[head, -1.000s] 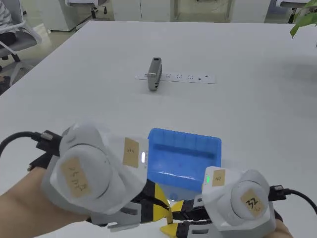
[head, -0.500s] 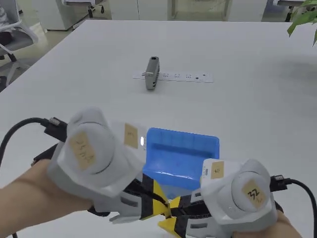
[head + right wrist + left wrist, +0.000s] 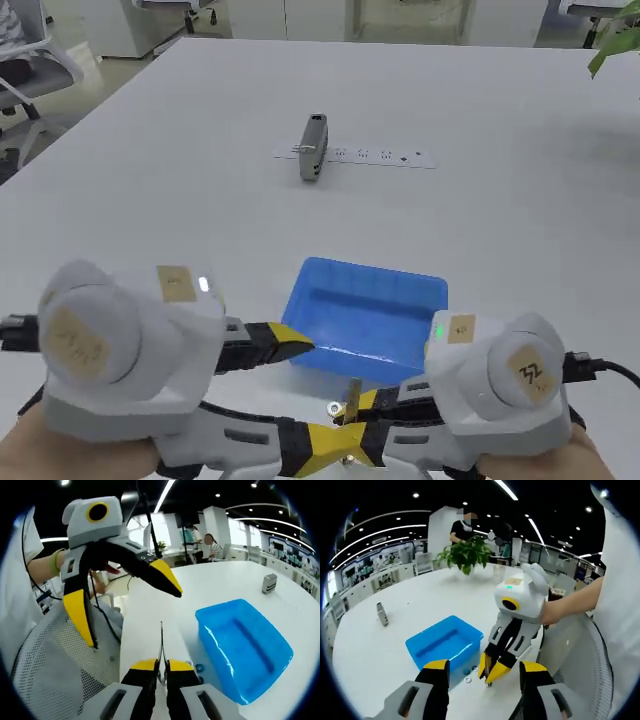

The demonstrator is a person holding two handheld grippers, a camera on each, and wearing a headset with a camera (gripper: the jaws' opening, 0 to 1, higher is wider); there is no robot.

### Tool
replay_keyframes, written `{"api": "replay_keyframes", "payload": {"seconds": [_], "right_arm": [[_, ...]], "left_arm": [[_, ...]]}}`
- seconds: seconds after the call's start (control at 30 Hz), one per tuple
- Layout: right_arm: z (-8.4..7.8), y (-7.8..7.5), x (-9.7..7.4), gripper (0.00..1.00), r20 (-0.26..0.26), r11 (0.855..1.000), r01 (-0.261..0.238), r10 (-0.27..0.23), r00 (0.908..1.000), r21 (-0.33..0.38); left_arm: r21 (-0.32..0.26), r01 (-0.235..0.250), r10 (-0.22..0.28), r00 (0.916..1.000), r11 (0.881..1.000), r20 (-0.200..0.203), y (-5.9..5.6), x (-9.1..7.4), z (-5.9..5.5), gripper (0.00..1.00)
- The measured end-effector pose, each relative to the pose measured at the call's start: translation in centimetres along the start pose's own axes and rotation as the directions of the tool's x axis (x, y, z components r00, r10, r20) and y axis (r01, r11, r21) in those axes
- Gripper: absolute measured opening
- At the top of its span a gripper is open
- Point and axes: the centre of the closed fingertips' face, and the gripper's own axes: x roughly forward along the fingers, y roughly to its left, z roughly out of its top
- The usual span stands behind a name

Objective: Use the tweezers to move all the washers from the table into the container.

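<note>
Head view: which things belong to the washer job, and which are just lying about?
Job: tweezers held in the right gripper; washers on the table; blue container.
Lying about: power strip; grey block; plant.

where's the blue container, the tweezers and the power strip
blue container (image 3: 365,318), head view, bare floor inside
tweezers (image 3: 161,644), right gripper view, middle of the thin shaft
power strip (image 3: 375,156), head view, middle of its top

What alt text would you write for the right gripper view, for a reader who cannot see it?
The right claw, shut on thin tweezers, points along a white table beside a blue container; the open left claw shows upper left.
</note>
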Motion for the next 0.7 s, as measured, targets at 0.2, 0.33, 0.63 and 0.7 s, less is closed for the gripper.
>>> {"api": "replay_keyframes", "payload": {"seconds": [0.2,0.33,0.63,0.7], "right_arm": [[0.7,-0.9,-0.6,0.03,0.050,0.995,0.010,-0.015,0.9986,0.099],[1.4,-1.0,-1.3,0.03,0.095,0.989,-0.011,-0.003,0.9955,0.151],[3.0,-1.3,-3.2,0.03,0.168,0.979,-0.016,-0.019,0.9857,0.202],[3.3,-1.2,-3.5,0.03,0.185,0.977,-0.020,-0.020,0.9826,0.212]], "left_arm": [[-0.092,-0.153,0.161,0.9828,0.984,0.090,1.7,-1.9,-1.1,0.80],[-0.138,-0.236,0.259,0.9500,0.962,0.175,2.9,-3.0,-0.8,0.94],[-0.235,-0.273,0.341,0.8792,0.933,0.333,3.8,-4.3,1.2,0.99],[-0.251,-0.275,0.351,0.8707,0.928,0.344,4.1,-4.7,1.3,0.99]]}}
